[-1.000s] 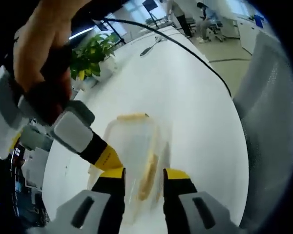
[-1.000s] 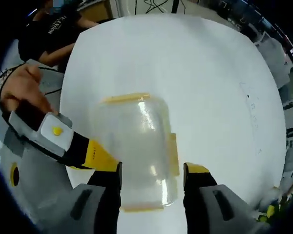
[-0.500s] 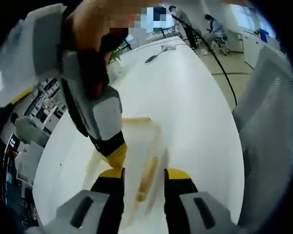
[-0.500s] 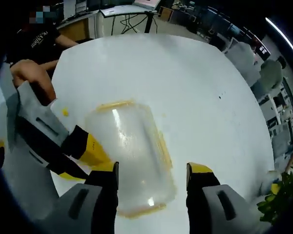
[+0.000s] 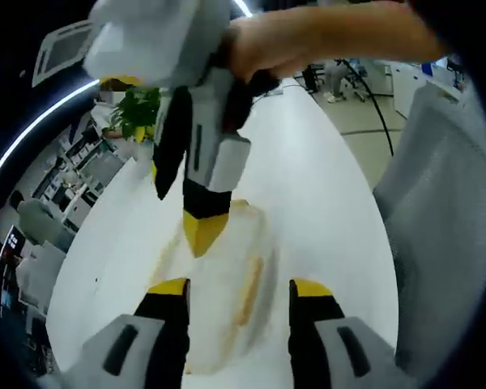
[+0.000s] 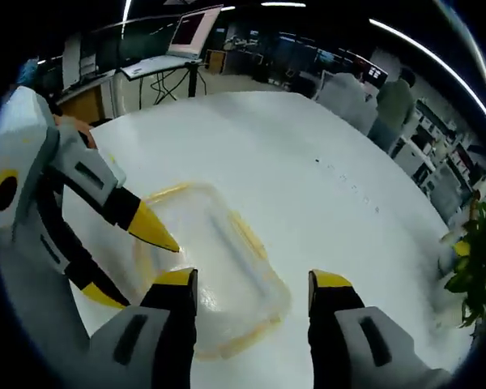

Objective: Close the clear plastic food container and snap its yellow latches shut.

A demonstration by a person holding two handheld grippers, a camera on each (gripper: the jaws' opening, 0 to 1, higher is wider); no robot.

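We log the clear container (image 6: pixel 215 267) on the desk (image 6: pixel 308 154) ahead of both grippers' empty, parted fingers, lid down, latches awaiting pressing.

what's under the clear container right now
The clear container rests on the white table, visible through its walls. The left gripper hovers at its edge, hiding that side. Contents cannot be made out.

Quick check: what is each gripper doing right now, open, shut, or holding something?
Left gripper: open, holding nothing, above the container.
Right gripper: open, holding nothing, over the container.
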